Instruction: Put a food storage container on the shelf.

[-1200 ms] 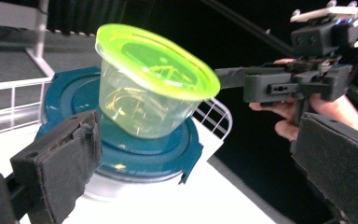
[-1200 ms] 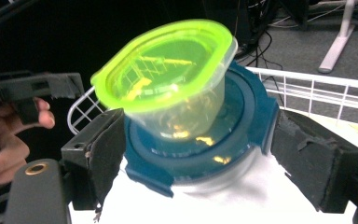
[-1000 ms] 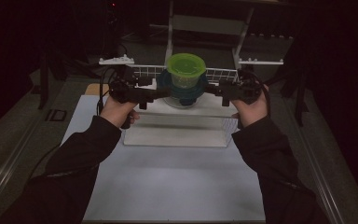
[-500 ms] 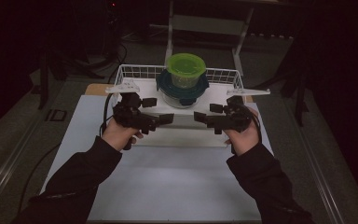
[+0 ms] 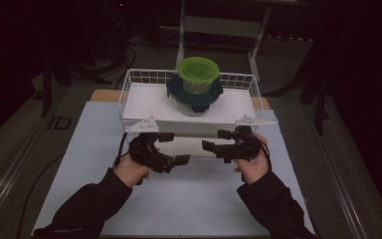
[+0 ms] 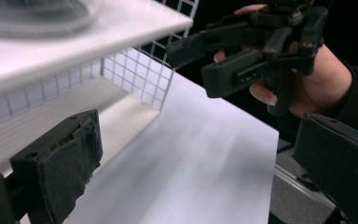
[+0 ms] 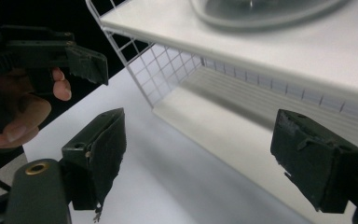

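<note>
A green-lidded tub (image 5: 198, 70) sits on top of a glass container with a dark teal lid (image 5: 194, 97). Both rest on a white board (image 5: 144, 107) laid across a white wire basket (image 5: 128, 84). My left gripper (image 5: 175, 148) hovers in front of the basket, open, with nothing between its jaws. My right gripper (image 5: 216, 140) faces it a short way off, also open. The left gripper view looks across its own spread jaws (image 6: 200, 163) at the right gripper (image 6: 242, 56). Past the right gripper's own wide jaws (image 7: 207, 158), the container's base (image 7: 261, 11) shows above.
A white mat (image 5: 189, 199) covers the table under the hands. The basket's front wire wall (image 7: 168, 60) stands just ahead of both grippers. Dark stands and cables (image 5: 219, 25) lie behind the table. A grey ledge (image 5: 10, 164) runs along the left.
Both grippers have left the sides of the teal-lidded container and drawn back toward the person, dropping in front of the basket. The stacked containers have stayed put.
</note>
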